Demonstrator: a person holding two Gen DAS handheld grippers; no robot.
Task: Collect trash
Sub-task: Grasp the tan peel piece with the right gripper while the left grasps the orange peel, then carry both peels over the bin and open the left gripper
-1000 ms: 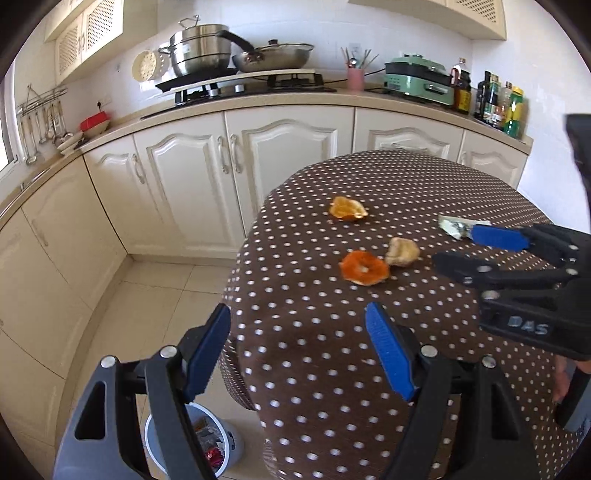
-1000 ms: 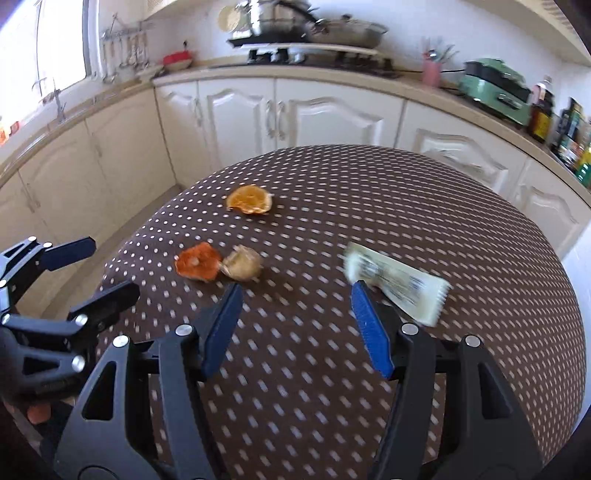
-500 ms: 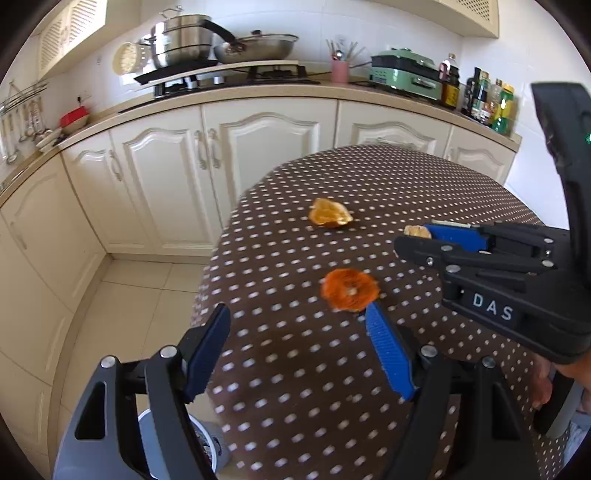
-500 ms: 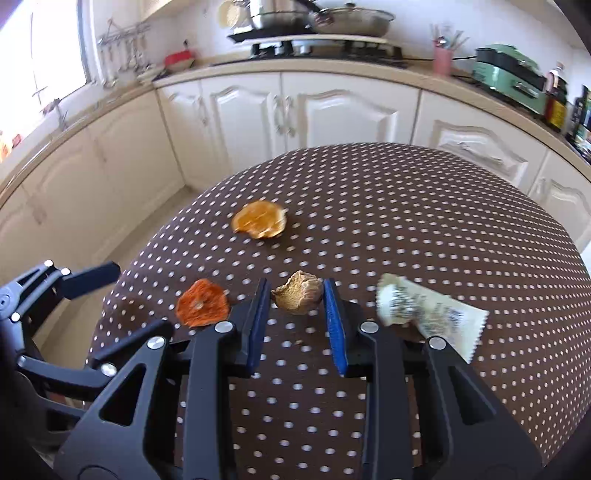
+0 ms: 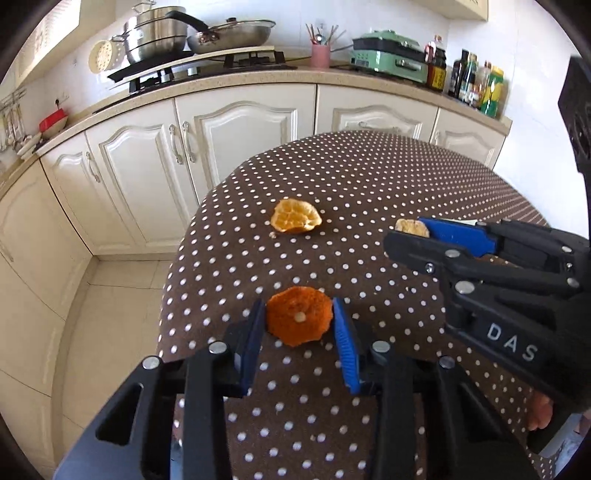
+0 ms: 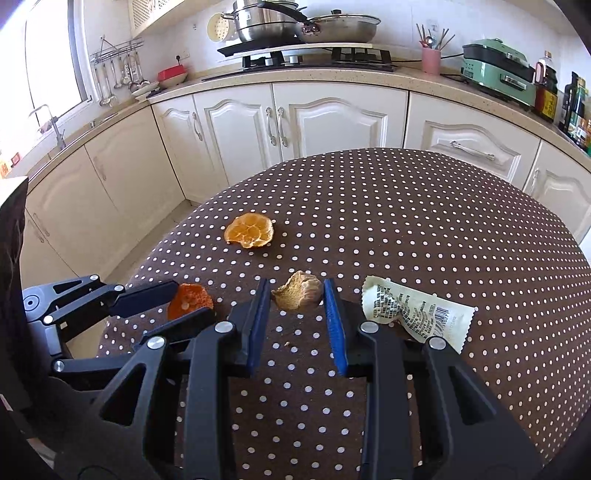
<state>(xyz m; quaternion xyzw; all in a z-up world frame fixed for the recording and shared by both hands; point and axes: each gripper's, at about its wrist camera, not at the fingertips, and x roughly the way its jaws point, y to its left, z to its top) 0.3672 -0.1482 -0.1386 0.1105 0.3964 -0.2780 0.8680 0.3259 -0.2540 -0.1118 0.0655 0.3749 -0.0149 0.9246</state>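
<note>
A dark orange peel (image 5: 298, 319) lies near the left edge of the polka-dot table (image 5: 369, 177). My left gripper (image 5: 298, 314) is closing on it, and both blue pads touch its sides. A tan peel scrap (image 6: 297, 295) sits between the pads of my right gripper (image 6: 295, 295), which is shut on it. In the left wrist view the right gripper (image 5: 410, 236) comes in from the right with the scrap (image 5: 412, 226) at its tips. A paler orange peel (image 6: 250, 230) lies farther back. A crumpled white wrapper (image 6: 413, 314) lies just right of the right gripper.
White kitchen cabinets (image 6: 295, 122) and a counter with a stove, pots (image 5: 162, 31) and bottles (image 5: 476, 83) curve behind the table. Tiled floor (image 5: 110, 295) shows to the table's left. A hand (image 5: 539, 410) shows under the right gripper.
My left gripper moved forward to the dark orange peel and its jaws narrowed around it. The right gripper swung left from the wrapper and shut on the tan scrap.
</note>
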